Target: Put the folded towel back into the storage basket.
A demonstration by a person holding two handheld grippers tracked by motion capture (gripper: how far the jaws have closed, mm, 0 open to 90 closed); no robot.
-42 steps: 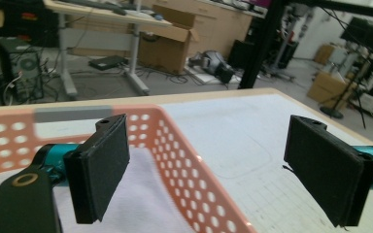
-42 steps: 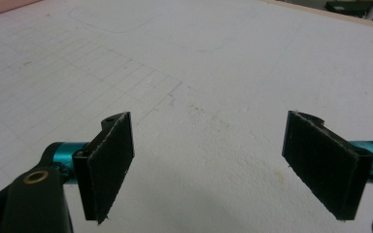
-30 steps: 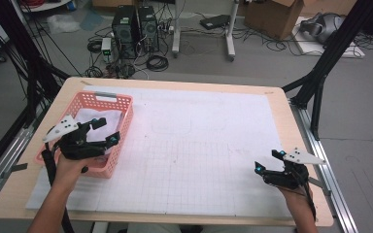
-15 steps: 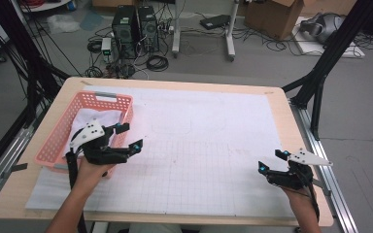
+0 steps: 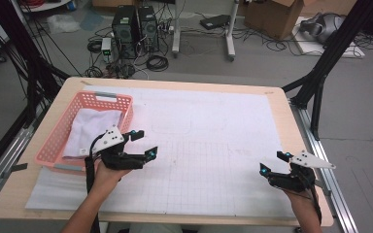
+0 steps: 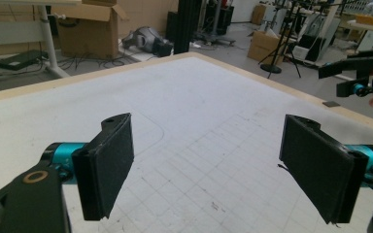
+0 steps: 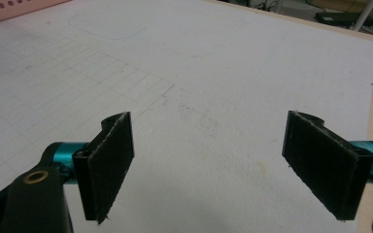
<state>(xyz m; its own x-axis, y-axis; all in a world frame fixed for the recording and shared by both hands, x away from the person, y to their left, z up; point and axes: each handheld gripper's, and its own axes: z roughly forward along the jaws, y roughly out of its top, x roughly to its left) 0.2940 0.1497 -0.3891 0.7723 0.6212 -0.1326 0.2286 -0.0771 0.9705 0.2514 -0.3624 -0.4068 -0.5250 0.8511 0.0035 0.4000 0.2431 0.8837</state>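
Pink basket (image 5: 60, 138) at the desk's (image 5: 213, 87) left edge holds a folded white cloth (image 5: 94, 128), long axis running away from the person; left gripper (image 5: 143, 144) beside it, jaws open, empty; right gripper (image 5: 273, 162) likewise idle—best withdraw level, clear of the rim.

A wooden worktop (image 5: 24, 191) carries a white gridded mat (image 5: 213, 141) over most of its surface. Beyond its far edge, two black computer towers (image 5: 136, 26) stand on the grey floor among tangled cables (image 5: 158, 62). A cardboard box (image 5: 271, 13) sits farther right, near a grey rounded device (image 5: 320, 25) on a white sheet. Black frame struts (image 5: 320, 77) rise beside the worktop's right side.
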